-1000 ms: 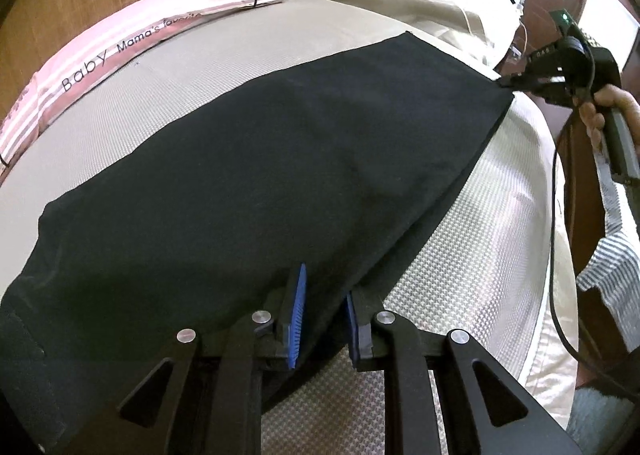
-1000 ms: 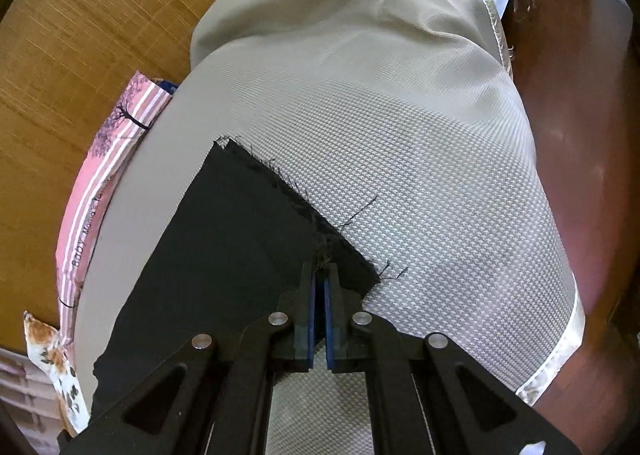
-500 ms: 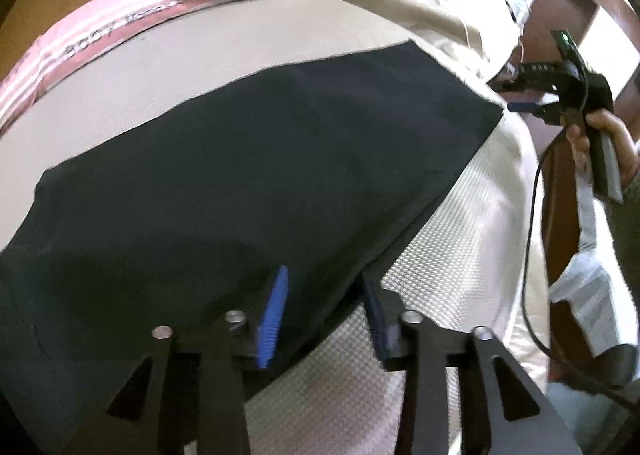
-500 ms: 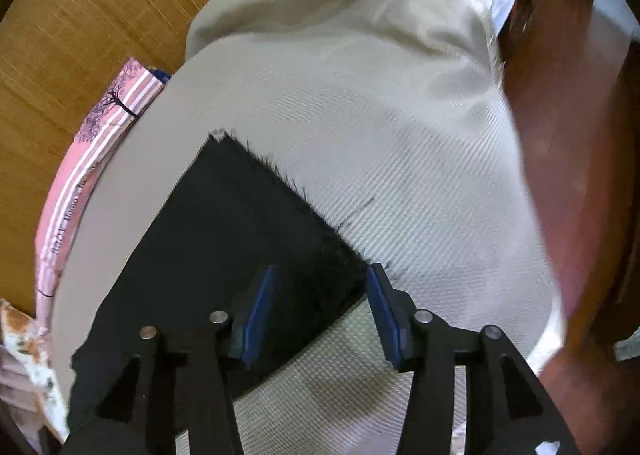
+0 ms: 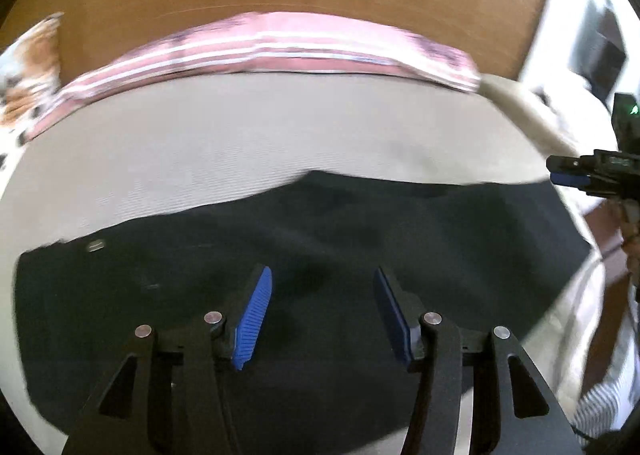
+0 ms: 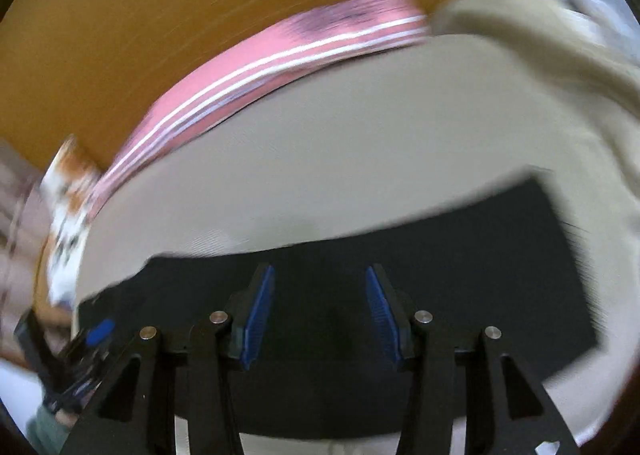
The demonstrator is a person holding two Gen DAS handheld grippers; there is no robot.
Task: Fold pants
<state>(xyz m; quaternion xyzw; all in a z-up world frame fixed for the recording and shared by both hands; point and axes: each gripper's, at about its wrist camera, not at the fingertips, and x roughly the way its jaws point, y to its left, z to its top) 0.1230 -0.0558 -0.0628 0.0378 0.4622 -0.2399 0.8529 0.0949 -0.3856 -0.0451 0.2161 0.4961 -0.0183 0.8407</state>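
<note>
Both grippers hang open above black pants [image 5: 360, 247] lying flat, folded.

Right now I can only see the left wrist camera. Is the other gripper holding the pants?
Observer: No. The right gripper is open above the black pants. Its jaws have just been opening, and nothing is between its pads.
Operator: Is the end of the pants neat over there?
Observer: Not quite. In the right wrist view, loose threads stick out from the end of the pants on the right side.
</note>
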